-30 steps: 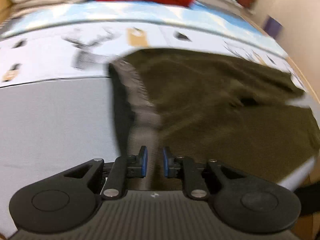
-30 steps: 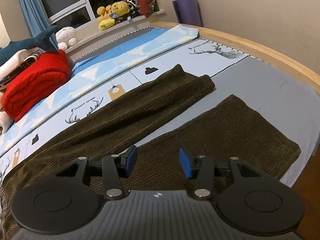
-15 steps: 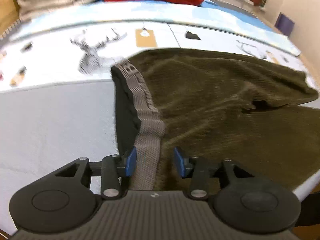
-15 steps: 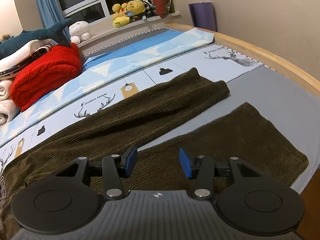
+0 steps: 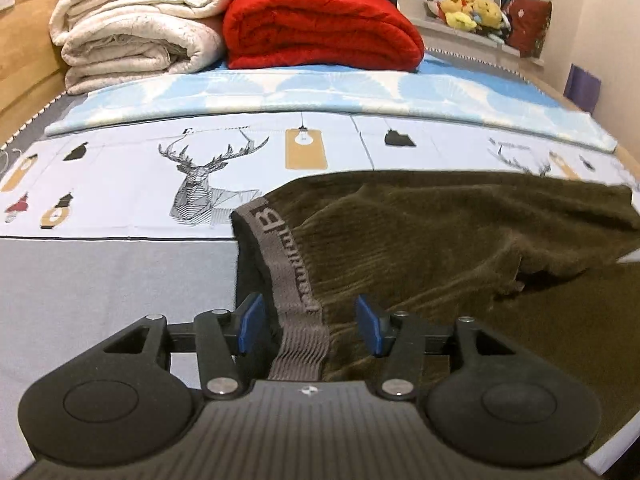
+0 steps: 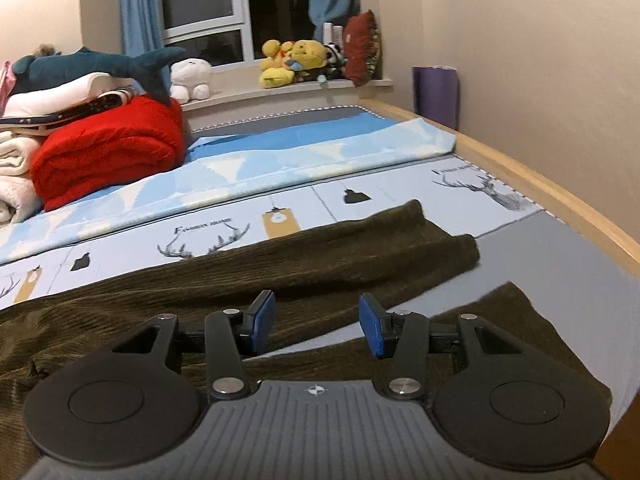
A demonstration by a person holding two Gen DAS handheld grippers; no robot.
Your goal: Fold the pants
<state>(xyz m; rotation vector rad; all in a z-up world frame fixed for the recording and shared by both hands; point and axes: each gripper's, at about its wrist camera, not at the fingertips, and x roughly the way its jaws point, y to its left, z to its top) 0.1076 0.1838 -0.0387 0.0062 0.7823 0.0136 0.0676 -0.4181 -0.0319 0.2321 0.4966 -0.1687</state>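
Left wrist: olive pants, waistband rumpled

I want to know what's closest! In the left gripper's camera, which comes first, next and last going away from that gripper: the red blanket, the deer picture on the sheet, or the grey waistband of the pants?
1. The grey waistband, right between the open fingers of the left gripper.
2. The deer picture, farther up the bed, to the left.
3. The red blanket, at the far end, beside the cream blankets.
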